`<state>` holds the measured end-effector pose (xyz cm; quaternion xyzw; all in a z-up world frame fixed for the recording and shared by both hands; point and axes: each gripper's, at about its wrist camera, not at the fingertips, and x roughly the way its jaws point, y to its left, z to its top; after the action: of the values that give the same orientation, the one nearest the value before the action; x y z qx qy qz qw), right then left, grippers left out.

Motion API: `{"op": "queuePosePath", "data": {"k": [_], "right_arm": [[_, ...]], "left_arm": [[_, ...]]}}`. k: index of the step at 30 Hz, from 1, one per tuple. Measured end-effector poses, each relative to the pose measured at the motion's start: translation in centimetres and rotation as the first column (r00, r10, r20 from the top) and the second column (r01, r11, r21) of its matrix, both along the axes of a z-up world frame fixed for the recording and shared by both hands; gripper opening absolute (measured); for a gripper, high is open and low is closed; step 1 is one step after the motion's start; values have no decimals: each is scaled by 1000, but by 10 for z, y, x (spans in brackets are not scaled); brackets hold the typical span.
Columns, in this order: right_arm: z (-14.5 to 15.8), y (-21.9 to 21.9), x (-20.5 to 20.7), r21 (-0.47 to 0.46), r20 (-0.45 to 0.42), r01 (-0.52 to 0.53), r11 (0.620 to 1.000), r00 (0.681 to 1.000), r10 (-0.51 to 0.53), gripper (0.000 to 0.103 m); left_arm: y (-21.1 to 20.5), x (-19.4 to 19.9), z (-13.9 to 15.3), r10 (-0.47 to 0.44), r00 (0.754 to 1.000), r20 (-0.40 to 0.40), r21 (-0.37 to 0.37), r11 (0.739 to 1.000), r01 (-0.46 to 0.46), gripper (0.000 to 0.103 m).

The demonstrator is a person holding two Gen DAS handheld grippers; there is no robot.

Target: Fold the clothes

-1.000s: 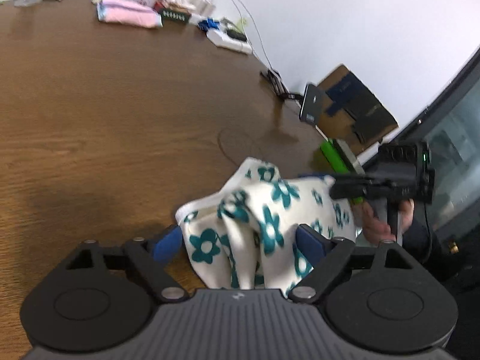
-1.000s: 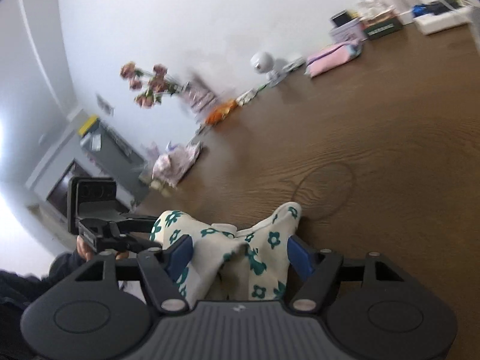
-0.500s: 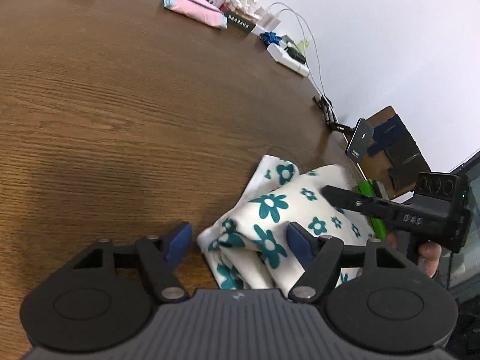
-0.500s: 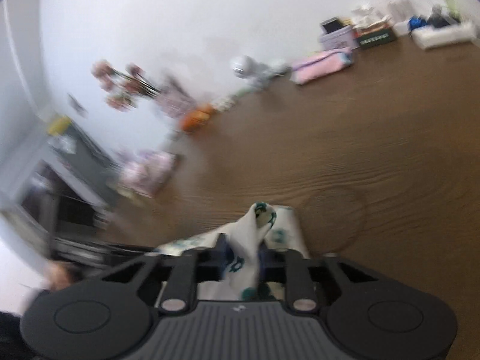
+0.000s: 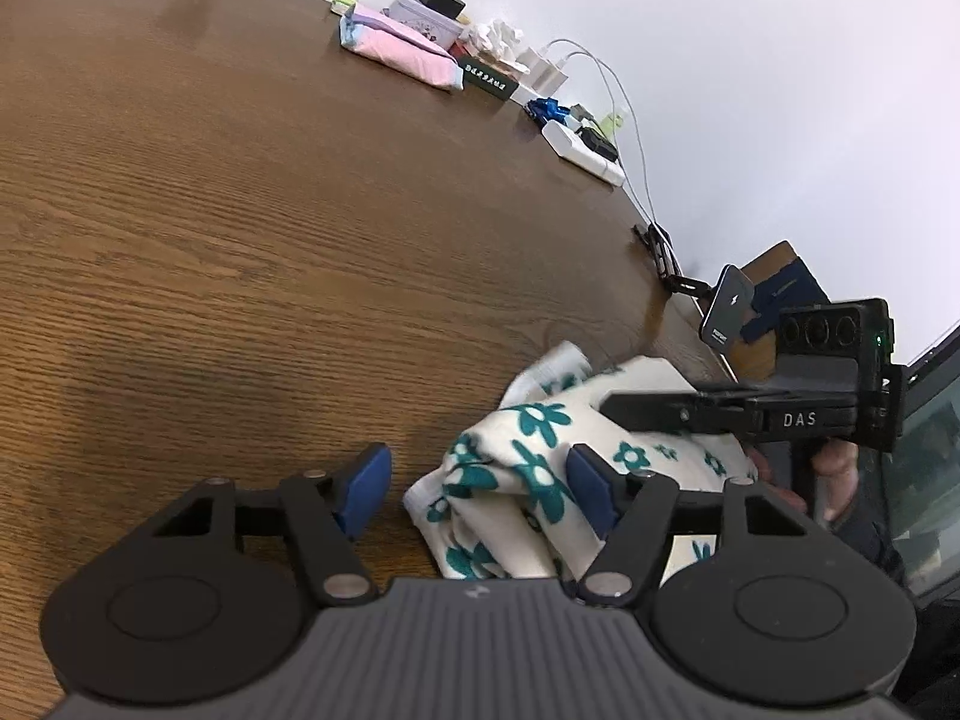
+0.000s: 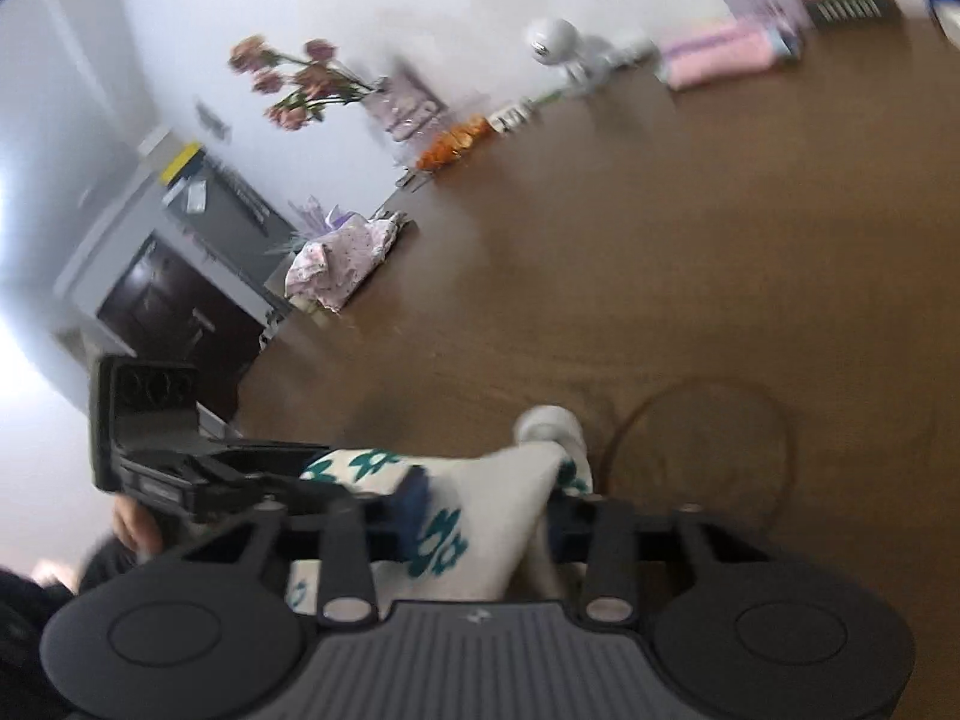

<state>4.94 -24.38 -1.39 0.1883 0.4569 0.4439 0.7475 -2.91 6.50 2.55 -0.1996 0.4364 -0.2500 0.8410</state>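
A white cloth with teal flowers [image 5: 528, 456] lies bunched on the brown wooden table [image 5: 240, 240] near its right edge. My left gripper [image 5: 474, 489] straddles the bunch and its jaws are closing. The right blue pad [image 5: 591, 492] touches the fabric, while the left pad [image 5: 360, 492] stands apart from it. My right gripper [image 6: 486, 510] is shut on a raised fold of the cloth [image 6: 492, 480]. In the left wrist view the right gripper [image 5: 612, 407] reaches in from the right over the cloth, with a hand on its handle. The left gripper [image 6: 324, 462] shows at the left of the right wrist view.
A pink folded pouch [image 5: 399, 51], boxes, a white power strip [image 5: 579, 153] with cables and a phone on a stand [image 5: 726, 312] line the far and right table edges. A crumpled pink-patterned garment [image 6: 339, 258] and flowers [image 6: 294, 84] sit at the far left.
The right gripper's jaws went from wide around the cloth to shut on a fold, and it shifted sideways. The left jaws narrowed around the bunch, and that gripper rolled.
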Motion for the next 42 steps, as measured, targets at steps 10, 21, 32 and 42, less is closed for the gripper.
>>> {"op": "queuePosePath", "data": {"k": [10, 21, 32, 42], "right_arm": [[13, -40, -77, 30, 18, 41, 999, 999, -42, 63], [0, -54, -96, 154, 87, 82, 985, 992, -96, 77], [5, -30, -83, 152, 115, 279, 948, 948, -298, 6], [12, -38, -87, 83, 195, 423, 902, 881, -431, 36]], "left_arm": [[-11, -12, 0, -25, 997, 68, 61, 998, 21, 61], [-2, -26, -9, 92, 995, 22, -89, 992, -90, 38], [-6, -36, -7, 141, 986, 85, -38, 990, -138, 38], [-5, -37, -11, 196, 977, 89, -43, 980, -193, 52]]}}
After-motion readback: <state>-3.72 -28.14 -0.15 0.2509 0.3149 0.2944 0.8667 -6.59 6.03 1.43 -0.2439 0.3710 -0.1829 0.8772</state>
